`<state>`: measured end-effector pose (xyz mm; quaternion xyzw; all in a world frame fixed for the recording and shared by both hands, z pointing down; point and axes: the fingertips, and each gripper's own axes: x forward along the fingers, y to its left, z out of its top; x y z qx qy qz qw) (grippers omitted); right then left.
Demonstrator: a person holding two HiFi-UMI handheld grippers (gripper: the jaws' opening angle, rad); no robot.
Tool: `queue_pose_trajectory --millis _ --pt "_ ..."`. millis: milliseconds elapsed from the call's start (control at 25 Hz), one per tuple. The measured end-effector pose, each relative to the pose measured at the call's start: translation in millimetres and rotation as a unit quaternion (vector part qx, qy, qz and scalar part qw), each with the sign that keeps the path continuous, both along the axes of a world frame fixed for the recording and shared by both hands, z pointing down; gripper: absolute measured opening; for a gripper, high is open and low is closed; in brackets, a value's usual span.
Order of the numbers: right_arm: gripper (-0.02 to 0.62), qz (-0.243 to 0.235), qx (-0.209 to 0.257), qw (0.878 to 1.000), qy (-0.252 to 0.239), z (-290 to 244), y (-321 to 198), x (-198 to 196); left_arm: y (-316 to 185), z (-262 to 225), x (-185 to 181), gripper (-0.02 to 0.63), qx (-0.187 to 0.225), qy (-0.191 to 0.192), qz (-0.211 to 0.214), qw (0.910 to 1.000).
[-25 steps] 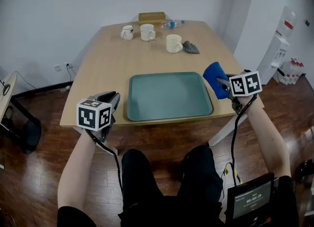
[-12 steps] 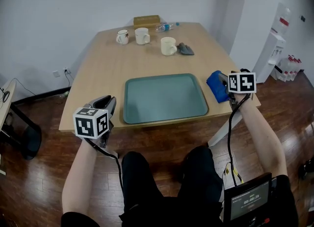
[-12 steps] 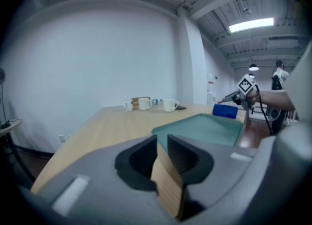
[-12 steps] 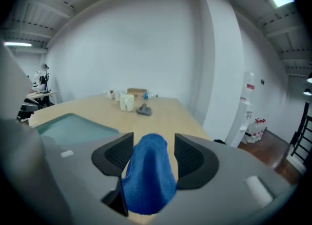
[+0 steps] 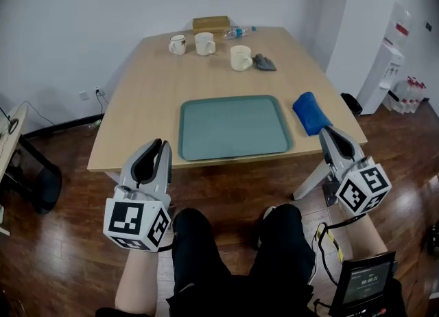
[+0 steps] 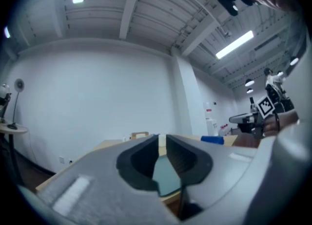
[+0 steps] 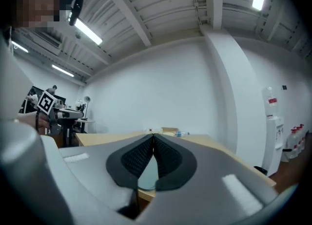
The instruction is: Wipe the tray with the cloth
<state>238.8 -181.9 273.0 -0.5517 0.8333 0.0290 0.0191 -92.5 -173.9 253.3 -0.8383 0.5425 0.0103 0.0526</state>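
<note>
The teal tray (image 5: 233, 127) lies empty near the table's front edge. A folded blue cloth (image 5: 312, 112) rests on the wood just right of it, touched by nothing. My right gripper (image 5: 325, 132) is held off the table's front right corner, short of the cloth, with its jaws shut and empty (image 7: 152, 136). My left gripper (image 5: 162, 145) hovers off the front edge, left of the tray. Its jaws (image 6: 162, 139) are closing, with a narrow gap and nothing between them. The tray (image 6: 165, 176) shows through that gap, and the cloth (image 6: 212, 140) lies to its right.
Three cups (image 5: 178, 44) (image 5: 204, 43) (image 5: 241, 57), a grey rag (image 5: 265, 62), a water bottle (image 5: 239, 32) and a wooden box (image 5: 211, 23) sit at the table's far end. My legs are below the front edge. A water dispenser (image 5: 389, 68) stands at the right.
The right gripper set the blue cloth down right of the tray, let go of it, drew back and shut. Both grippers moved back toward my body, off the table.
</note>
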Motion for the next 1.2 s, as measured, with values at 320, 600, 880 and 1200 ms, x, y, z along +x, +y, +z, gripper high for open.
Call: queue_pose_trajectory --millis 320,600,880,1200 --pt "0.006 -0.064 0.073 0.995 -0.03 -5 80 -93 103 2 59 0.029 0.103 -0.006 0.034 0.9941" --pt "0.005 -0.089 0.093 0.992 -0.012 -1 133 -143 159 18 65 0.008 0.124 -0.077 0.04 0.9885" --pt "0.006 -0.052 0.142 0.988 0.03 -10 148 -171 155 25 52 0.005 0.076 -0.03 0.053 0.9952" --pt "0.005 -0.012 0.122 0.992 0.031 -4 137 -164 157 33 58 0.005 0.091 -0.014 0.063 0.9938"
